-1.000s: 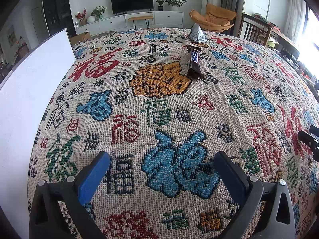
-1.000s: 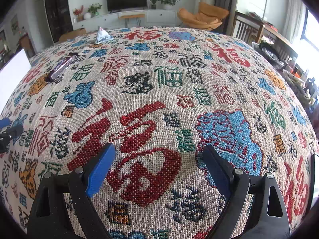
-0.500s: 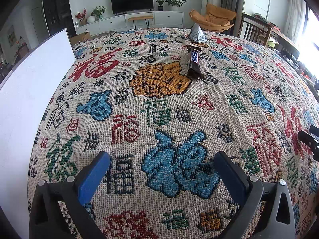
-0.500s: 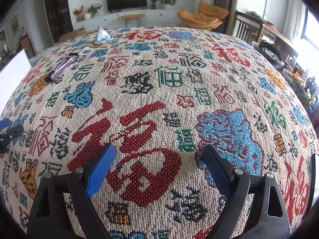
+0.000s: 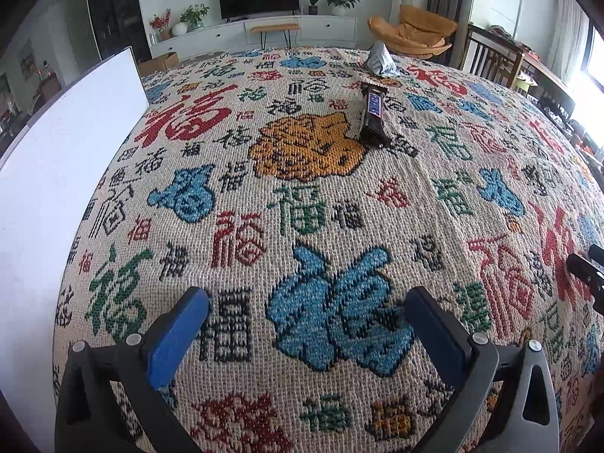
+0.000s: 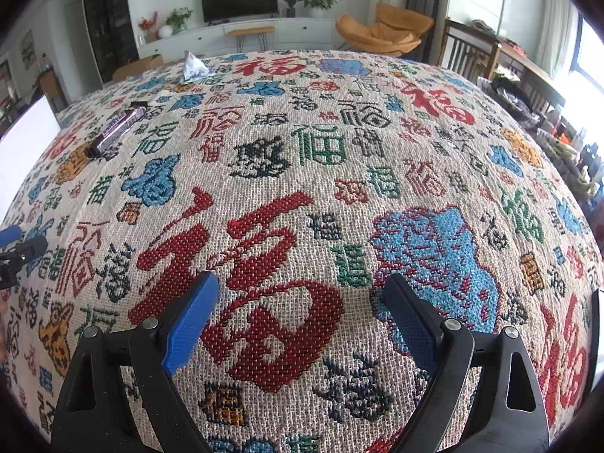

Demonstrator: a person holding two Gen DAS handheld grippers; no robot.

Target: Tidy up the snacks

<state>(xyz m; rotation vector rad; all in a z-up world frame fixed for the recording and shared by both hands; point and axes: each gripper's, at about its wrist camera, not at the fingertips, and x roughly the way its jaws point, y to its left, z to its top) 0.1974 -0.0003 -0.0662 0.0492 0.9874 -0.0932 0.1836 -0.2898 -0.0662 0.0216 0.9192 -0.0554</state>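
Observation:
A dark brown snack bar point(image 5: 372, 117) lies lengthwise on the patterned tablecloth, well ahead of my left gripper point(image 5: 307, 302), which is open and holds nothing. Behind the bar, near the far edge, sits a crumpled silver-white snack packet point(image 5: 381, 59). In the right wrist view the same bar point(image 6: 117, 131) lies far off to the upper left and the packet point(image 6: 193, 68) farther back. My right gripper point(image 6: 300, 294) hovers open over the cloth with nothing between its fingers. Each gripper's tip shows at the edge of the other's view.
A white flat box or board point(image 5: 64, 151) runs along the left side of the table. The woven cloth point(image 5: 302, 204) covers the whole table. Wooden chairs point(image 6: 468, 56) stand at the far right; a TV unit and an orange armchair stand behind.

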